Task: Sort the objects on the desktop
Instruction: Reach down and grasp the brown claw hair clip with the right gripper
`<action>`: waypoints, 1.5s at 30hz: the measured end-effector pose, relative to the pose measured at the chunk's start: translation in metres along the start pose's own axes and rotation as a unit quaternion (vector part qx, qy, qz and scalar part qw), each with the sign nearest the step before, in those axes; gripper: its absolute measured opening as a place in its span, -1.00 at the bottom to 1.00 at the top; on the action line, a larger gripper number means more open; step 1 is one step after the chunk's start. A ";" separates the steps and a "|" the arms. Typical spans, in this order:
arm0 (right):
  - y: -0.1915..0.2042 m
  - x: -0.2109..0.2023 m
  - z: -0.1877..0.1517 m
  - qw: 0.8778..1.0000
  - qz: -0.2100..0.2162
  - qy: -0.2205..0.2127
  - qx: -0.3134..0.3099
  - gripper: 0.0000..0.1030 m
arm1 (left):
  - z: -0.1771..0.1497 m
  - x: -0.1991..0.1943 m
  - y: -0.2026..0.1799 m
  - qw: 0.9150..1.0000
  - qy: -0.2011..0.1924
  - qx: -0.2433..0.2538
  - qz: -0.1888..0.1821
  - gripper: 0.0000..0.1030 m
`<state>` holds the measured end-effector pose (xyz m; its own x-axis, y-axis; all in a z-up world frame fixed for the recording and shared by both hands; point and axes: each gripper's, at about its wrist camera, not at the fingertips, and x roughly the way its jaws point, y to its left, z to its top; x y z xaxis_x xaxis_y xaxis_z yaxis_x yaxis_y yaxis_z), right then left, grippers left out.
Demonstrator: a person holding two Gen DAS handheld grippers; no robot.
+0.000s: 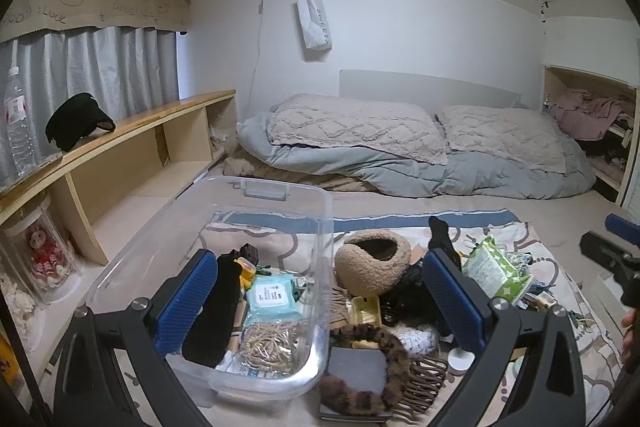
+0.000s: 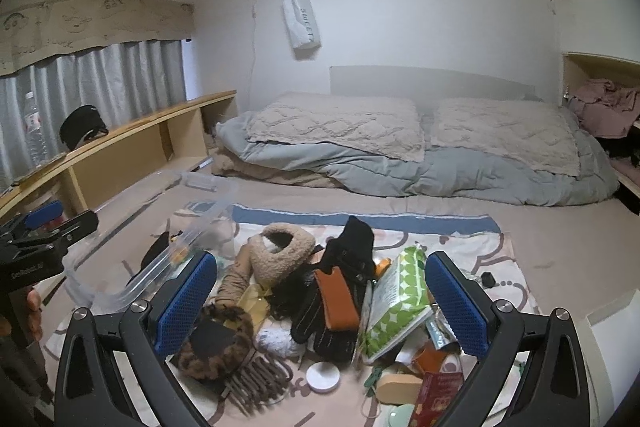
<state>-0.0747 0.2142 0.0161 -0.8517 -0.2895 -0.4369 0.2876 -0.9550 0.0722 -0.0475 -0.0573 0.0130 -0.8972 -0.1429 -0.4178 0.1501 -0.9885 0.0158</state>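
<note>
- Left gripper (image 1: 320, 301) open, empty, above clear bin (image 1: 316, 367).
- Right gripper (image 2: 320, 301) open, empty, over pile on cloth.
- Black gloves (image 2: 332, 311) mid-pile: soft, light, floppy; likely pinch cuff.
- Green wipes pack (image 2: 394, 301) right of gloves: slippery, squashy.

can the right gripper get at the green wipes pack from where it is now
Probably yes. The right gripper is open and holds nothing, and the green wipes pack lies on top of the pile just ahead between its jaws. Only the black gloves crowd its left edge, so a clean grip may brush them.
</note>
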 end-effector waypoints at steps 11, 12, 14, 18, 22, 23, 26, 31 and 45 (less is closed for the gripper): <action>-0.006 -0.001 -0.030 0.999 -0.001 0.035 -0.035 1.00 | -0.026 0.000 -0.026 0.998 0.007 0.053 -0.030 1.00; -0.010 -0.002 -0.034 0.999 0.002 0.035 -0.031 1.00 | -0.028 -0.001 -0.027 0.998 0.002 0.058 -0.034 1.00; -0.015 -0.002 -0.039 0.999 0.003 0.034 -0.025 1.00 | -0.034 -0.002 -0.031 0.996 -0.004 0.070 -0.046 1.00; -0.025 0.009 -0.051 0.998 0.016 0.058 -0.009 1.00 | -0.045 0.001 -0.036 0.993 -0.007 0.093 -0.068 1.00; -0.026 0.025 -0.067 0.996 0.032 0.087 -0.004 1.00 | -0.054 0.007 -0.039 0.990 -0.001 0.109 -0.092 1.00; -0.025 0.030 -0.072 0.995 0.036 0.093 -0.009 1.00 | -0.058 0.008 -0.040 0.988 0.002 0.115 -0.101 1.00; -0.020 0.040 -0.080 0.993 0.043 0.105 -0.023 0.99 | -0.065 0.011 -0.041 0.984 0.008 0.127 -0.123 1.00; -0.015 0.063 -0.097 0.988 0.043 0.144 -0.031 0.51 | -0.077 0.017 -0.043 0.978 0.022 0.144 -0.149 1.00; 0.012 0.136 -0.126 0.964 0.091 0.246 -0.027 -0.42 | -0.120 0.036 -0.058 0.959 0.075 0.211 -0.176 1.00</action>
<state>-0.1320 0.1714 -0.1559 -0.4770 -0.3741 -0.7953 0.4471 -0.8823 0.1469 -0.0389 0.0004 -0.1121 -0.7871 0.1810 -0.5896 -0.3608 -0.9105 0.2021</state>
